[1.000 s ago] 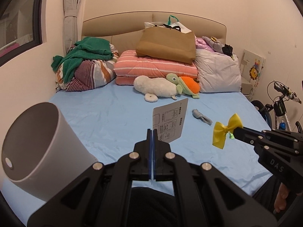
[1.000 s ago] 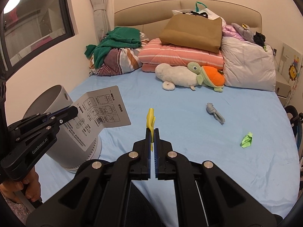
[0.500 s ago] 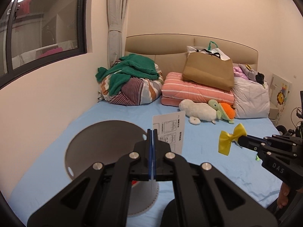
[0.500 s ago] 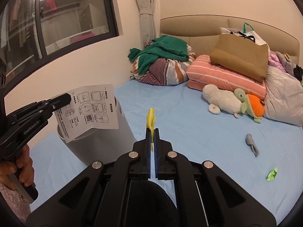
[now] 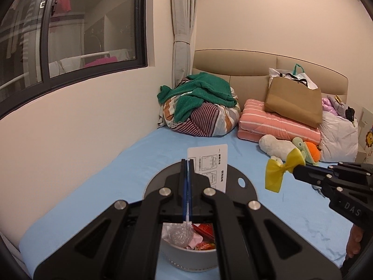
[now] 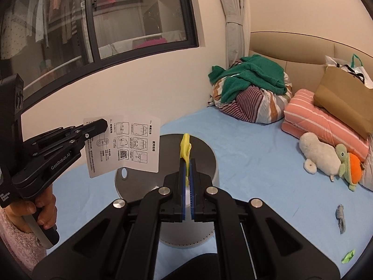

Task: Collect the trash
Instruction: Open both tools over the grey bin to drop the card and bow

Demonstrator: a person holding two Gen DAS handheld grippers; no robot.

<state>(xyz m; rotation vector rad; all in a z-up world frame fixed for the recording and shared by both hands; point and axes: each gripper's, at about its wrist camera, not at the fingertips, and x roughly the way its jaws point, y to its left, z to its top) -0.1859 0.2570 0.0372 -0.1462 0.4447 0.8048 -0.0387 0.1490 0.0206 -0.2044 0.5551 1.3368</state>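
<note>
My left gripper (image 5: 187, 163) is shut on a white instruction leaflet (image 5: 211, 163) and holds it over the open grey trash bin (image 5: 247, 184), which has wrappers inside. The leaflet (image 6: 127, 144) and left gripper (image 6: 103, 123) also show in the right wrist view, above the bin (image 6: 205, 154). My right gripper (image 6: 186, 162) is shut on a yellow bow-shaped wrapper (image 6: 185, 148), just right of the bin's rim; the bow (image 5: 283, 169) also shows in the left wrist view. A grey scrap (image 6: 340, 217) and a green scrap (image 6: 348, 255) lie on the blue bed sheet.
The bed (image 5: 116, 177) runs along the wall under a window. A clothes pile (image 5: 200, 107), pink folded blanket (image 5: 275, 121), brown bag (image 5: 293, 102) and plush toys (image 5: 279, 145) sit at the headboard end.
Both grippers have swung left and risen over the bin; its inside with trash now shows under my left gripper. Both still hold their items.
</note>
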